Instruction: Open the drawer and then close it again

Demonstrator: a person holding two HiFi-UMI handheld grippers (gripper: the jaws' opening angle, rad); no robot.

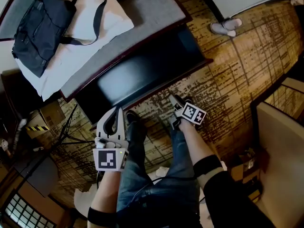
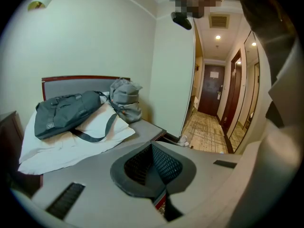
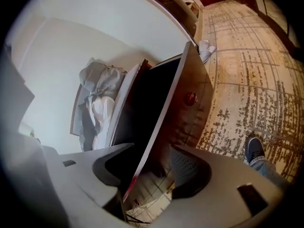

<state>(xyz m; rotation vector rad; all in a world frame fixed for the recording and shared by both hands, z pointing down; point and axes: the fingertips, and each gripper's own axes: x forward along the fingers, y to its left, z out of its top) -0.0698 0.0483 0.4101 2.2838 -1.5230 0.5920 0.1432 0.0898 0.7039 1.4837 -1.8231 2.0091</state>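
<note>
The dark wooden drawer (image 1: 161, 85) stands pulled out from under the grey-topped cabinet (image 1: 137, 25), its inside dark and showing nothing. In the right gripper view the drawer's front panel (image 3: 187, 118) carries a round knob (image 3: 190, 98). My right gripper (image 1: 175, 109) is open, and the top edge of that front panel runs between its jaws (image 3: 149, 175) without the pads pressing on it. My left gripper (image 1: 115, 114) is shut on nothing, just in front of the drawer's left end. Its pads (image 2: 153, 163) meet in the left gripper view.
A dark bag (image 1: 40, 25) lies on a white pillow (image 1: 90, 27) on the cabinet top, with a grey bundle (image 2: 126, 99) behind. White slippers (image 1: 227, 26) sit on the patterned carpet at the right. A cardboard box (image 1: 45, 120) and cables lie at the left. The person's legs and shoes (image 1: 135, 129) stand close below.
</note>
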